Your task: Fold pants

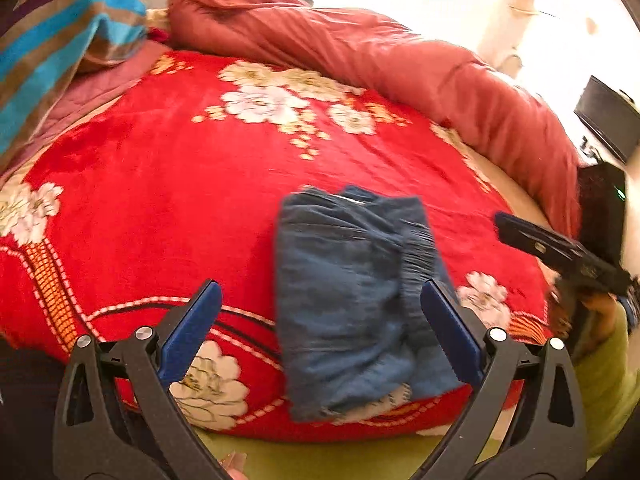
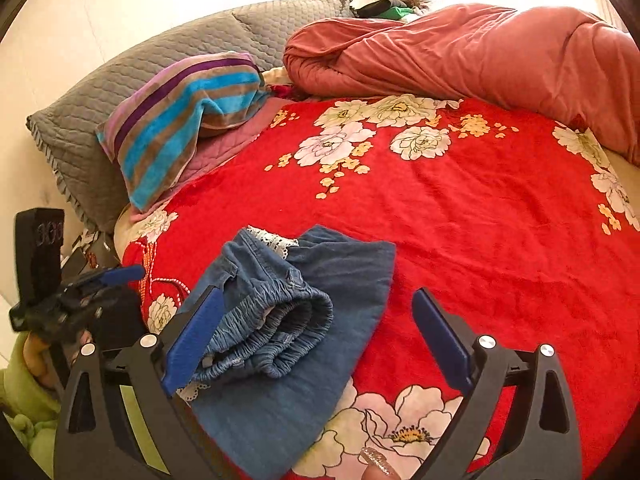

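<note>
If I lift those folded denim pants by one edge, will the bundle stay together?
Probably not. The pants look soft and creased, so they would likely droop and unfold. The bunched elastic waistband lies loose on top and may slide off. They probably won't slip much on the fuzzy red blanket.

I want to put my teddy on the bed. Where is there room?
The big free patch is the red flowered blanket, between the folded blue pants and the rolled pink quilt. It is crowded at the head end, where the striped towel lies on the grey pillow.
</note>
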{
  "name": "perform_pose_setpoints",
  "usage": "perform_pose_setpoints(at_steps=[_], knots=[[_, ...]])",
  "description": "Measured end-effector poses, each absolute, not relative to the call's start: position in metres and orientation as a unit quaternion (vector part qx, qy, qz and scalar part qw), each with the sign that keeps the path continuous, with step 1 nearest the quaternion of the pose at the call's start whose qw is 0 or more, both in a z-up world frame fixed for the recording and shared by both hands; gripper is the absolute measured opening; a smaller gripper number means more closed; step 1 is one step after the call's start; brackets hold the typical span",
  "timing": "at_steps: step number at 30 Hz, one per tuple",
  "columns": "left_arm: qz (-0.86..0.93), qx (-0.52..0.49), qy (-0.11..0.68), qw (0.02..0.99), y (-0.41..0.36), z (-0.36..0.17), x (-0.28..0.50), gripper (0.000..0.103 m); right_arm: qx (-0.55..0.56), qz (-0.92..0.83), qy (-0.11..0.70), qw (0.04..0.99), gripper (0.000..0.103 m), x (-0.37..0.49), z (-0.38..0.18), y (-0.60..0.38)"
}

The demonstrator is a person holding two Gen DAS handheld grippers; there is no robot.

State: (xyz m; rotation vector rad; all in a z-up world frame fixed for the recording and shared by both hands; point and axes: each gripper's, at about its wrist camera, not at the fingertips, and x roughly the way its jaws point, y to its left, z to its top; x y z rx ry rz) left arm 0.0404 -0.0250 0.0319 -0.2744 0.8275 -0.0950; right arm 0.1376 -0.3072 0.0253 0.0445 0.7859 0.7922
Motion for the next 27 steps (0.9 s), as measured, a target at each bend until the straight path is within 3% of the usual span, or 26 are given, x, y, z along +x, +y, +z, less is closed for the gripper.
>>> perform_pose_setpoints(at_steps=[17, 19, 20, 22, 27], knots=[[-0.059, -0.138, 0.471, 0.869, -0.026, -0.027, 0.093, 0.093, 0.037, 0.352, 0.468, 0.810, 0.094, 0.152, -0.041, -0.290], [-0.068, -0.134, 0.477, 0.866, -0.032, -0.032, 0.097, 0.084, 0.041, 0.359, 0.473, 0.804, 0.093, 0.155, -0.045, -0.285], [-0.072, -0.130, 0.479, 0.865, -0.035, -0.034, 0.099, 0.080, 0.039, 0.368, 0.473, 0.800, 0.088, 0.156, -0.047, -0.280], [-0.078, -0.121, 0.479, 0.866, -0.041, -0.035, 0.101, 0.061, 0.032, 0.375, 0.475, 0.795, 0.079, 0.158, -0.050, -0.272], [-0.084, -0.121, 0.479, 0.865, -0.044, -0.035, 0.106, 0.050, 0.027, 0.387, 0.472, 0.792, 0.076, 0.164, -0.055, -0.260]])
